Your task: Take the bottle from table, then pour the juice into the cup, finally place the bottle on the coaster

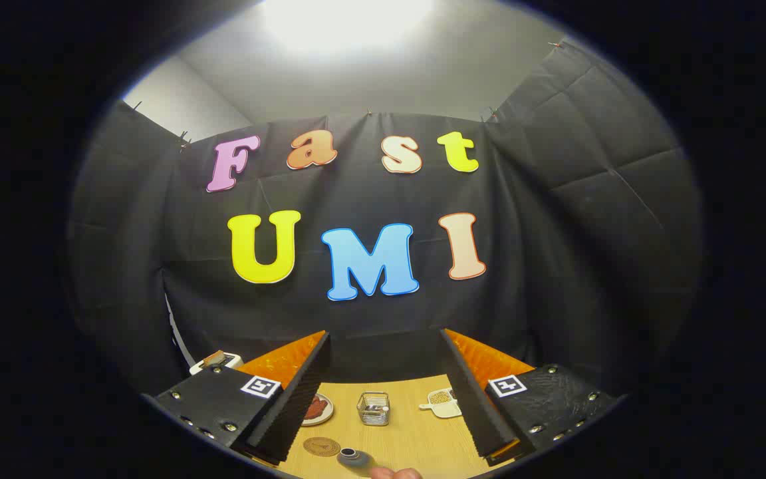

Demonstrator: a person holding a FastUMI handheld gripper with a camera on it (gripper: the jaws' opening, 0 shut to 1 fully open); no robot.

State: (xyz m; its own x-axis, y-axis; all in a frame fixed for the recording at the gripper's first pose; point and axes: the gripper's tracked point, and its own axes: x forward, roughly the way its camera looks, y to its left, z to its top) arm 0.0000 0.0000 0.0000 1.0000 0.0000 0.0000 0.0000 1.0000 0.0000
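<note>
The gripper [383, 392] hangs high, its fingers wide apart and empty. The bottle [354, 458] stands on the surface [416, 436] at six o'clock, the coaster [321, 446] just beside it at ten o'clock. Fetching comes first, so the next move likely calls for descending around the bottle.

— What's on that wooden table [416, 439]?
— Far side: a small plate [318, 408] at the left, a wire basket [374, 408] in the middle, a pale dish [444, 402] at the right.
— And nearer?
— A round coaster [321, 446], and just right of it a dark bottle top [351, 455].
</note>
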